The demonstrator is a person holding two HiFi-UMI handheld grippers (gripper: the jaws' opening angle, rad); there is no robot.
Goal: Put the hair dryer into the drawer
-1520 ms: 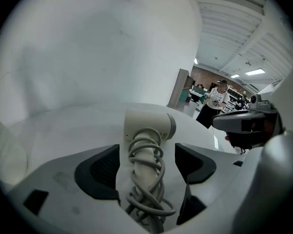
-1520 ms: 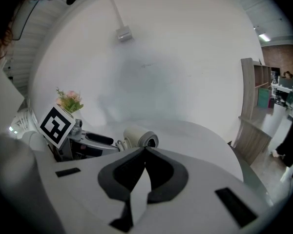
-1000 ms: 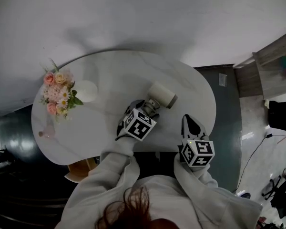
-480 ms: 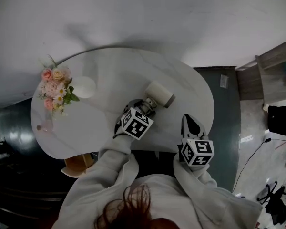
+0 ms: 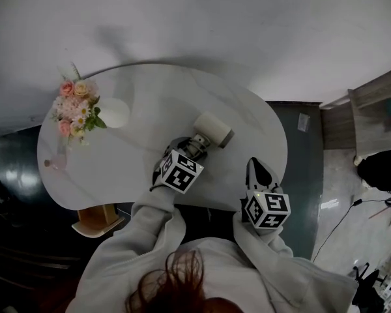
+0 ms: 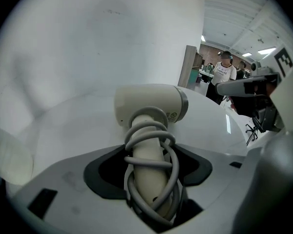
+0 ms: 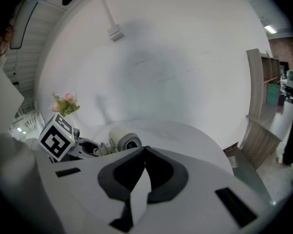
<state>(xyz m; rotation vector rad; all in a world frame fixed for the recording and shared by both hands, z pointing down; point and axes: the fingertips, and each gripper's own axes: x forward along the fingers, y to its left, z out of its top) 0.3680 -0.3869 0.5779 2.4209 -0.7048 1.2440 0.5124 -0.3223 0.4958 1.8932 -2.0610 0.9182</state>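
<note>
Left tongs, the nearer pair, have just been closing and now pinch the cord-wrapped handle of the hair dryer, lying on the counter with its handle pointing straight back into them, while the right tongs hover pressed together, empty.

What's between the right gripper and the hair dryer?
Nothing but bare white tabletop lies between the right gripper and the hair dryer. The head view shows the gap clearly.
</note>
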